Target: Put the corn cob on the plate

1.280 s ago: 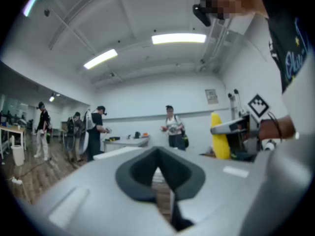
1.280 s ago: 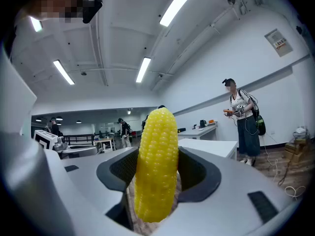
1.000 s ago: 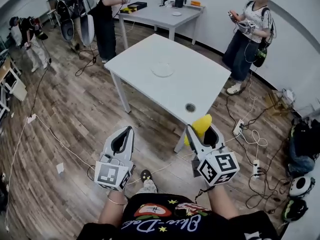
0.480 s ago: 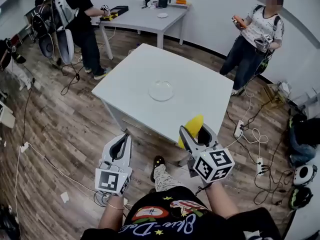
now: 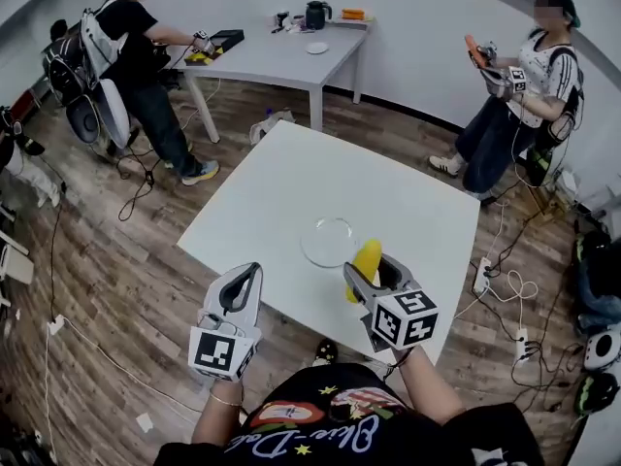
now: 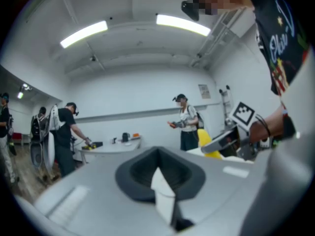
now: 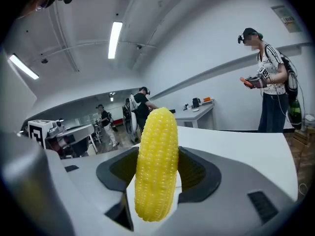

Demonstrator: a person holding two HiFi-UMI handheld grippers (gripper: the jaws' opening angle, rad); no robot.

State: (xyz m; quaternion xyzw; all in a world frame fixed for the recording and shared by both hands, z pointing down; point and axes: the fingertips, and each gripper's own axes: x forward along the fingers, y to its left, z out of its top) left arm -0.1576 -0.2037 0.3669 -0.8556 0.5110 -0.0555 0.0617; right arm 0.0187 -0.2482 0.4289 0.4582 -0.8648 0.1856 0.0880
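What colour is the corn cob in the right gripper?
The corn cob is bright yellow all over; clearest in the right gripper view.

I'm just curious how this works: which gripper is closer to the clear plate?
Right. The right gripper, holding the corn cob, is just beside the plate's right rim; the left gripper is at the table's near edge, farther back on the plate's left.

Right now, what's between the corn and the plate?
Nothing: in the head view the corn cob, clamped in the right gripper, hangs right by the plate, over bare white table.
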